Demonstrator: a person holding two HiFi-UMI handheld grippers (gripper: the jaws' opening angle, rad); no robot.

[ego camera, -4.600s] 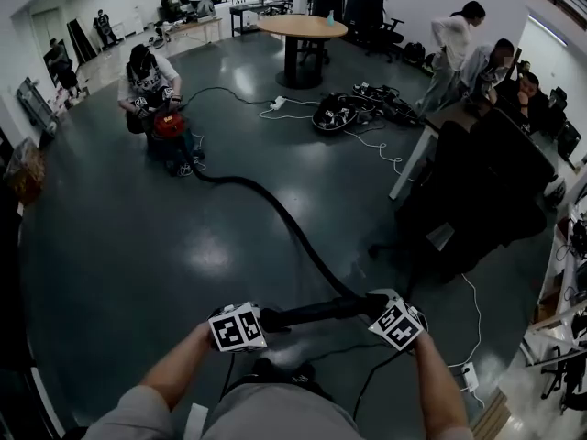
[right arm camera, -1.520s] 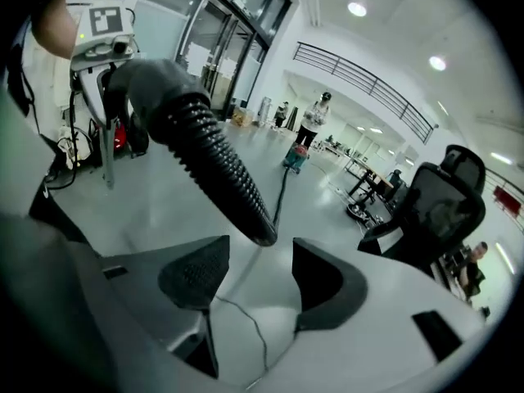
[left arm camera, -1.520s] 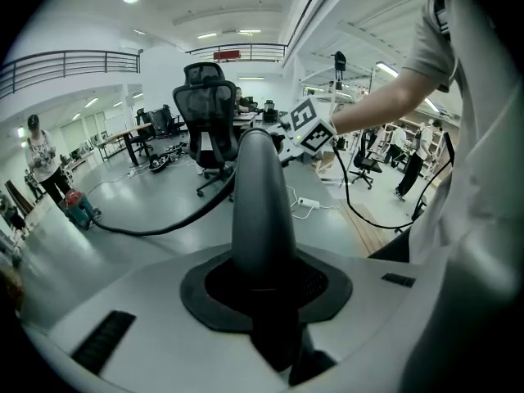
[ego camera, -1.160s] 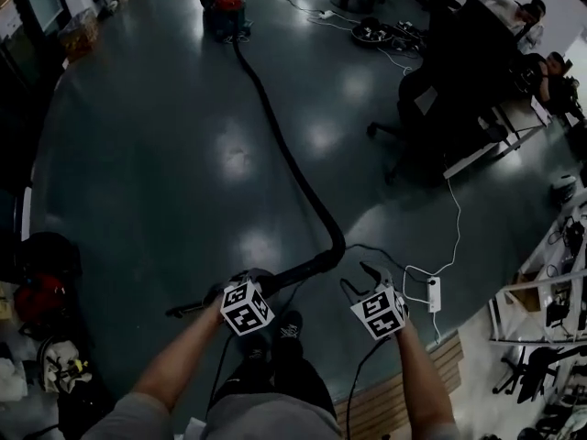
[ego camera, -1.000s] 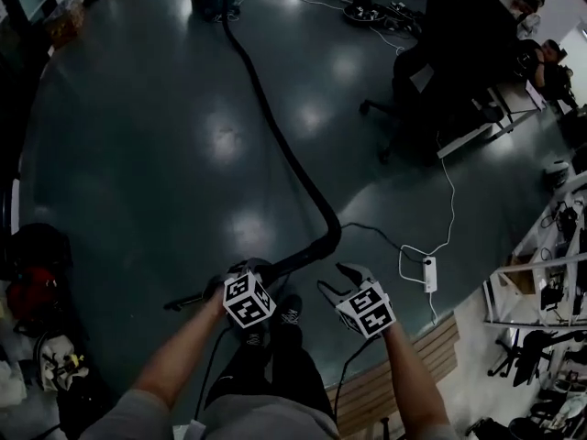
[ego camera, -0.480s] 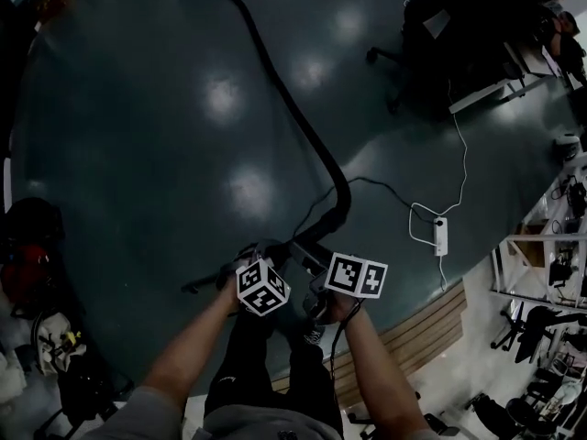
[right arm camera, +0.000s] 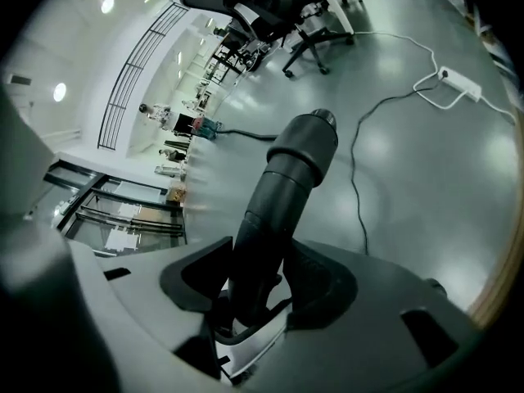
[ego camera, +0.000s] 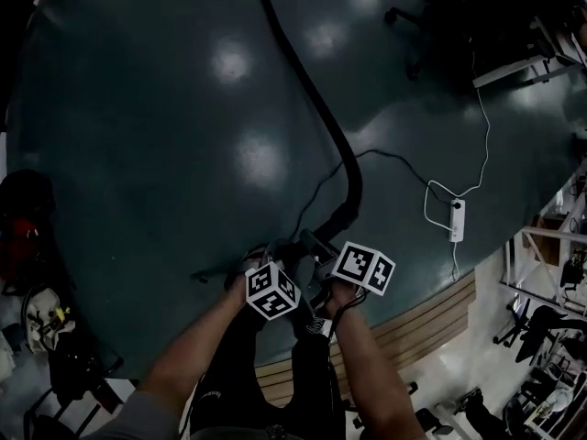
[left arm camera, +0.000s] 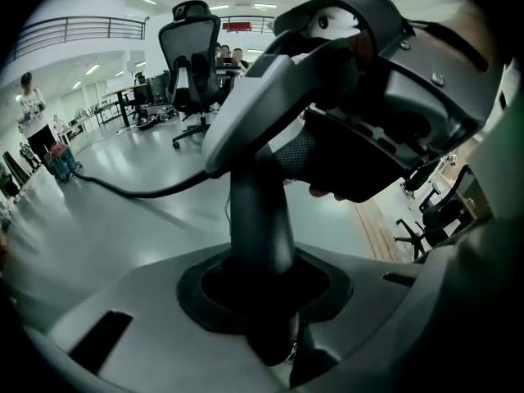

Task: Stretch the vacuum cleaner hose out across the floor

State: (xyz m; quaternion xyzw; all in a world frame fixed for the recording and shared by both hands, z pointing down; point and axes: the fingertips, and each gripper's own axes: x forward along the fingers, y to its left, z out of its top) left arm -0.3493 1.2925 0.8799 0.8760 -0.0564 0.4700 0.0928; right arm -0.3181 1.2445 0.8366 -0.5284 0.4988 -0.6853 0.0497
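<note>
hose (ego camera: 312,94): lies on the dark floor (ego camera: 156,117); in the head view it runs from the 12 o'clock edge in a long curve down to the grippers near 6 o'clock.
left gripper (left arm camera: 262,281): jaws clamped on the hose's rigid end tube.
right gripper (right arm camera: 254,289): just beside the left one, at its 3 o'clock; jaws have just been closing, and the pads now press on the hose's dark cuff between them.
power strip (ego camera: 457,220): at 3 o'clock on a white cord, apart from the hose.
</note>
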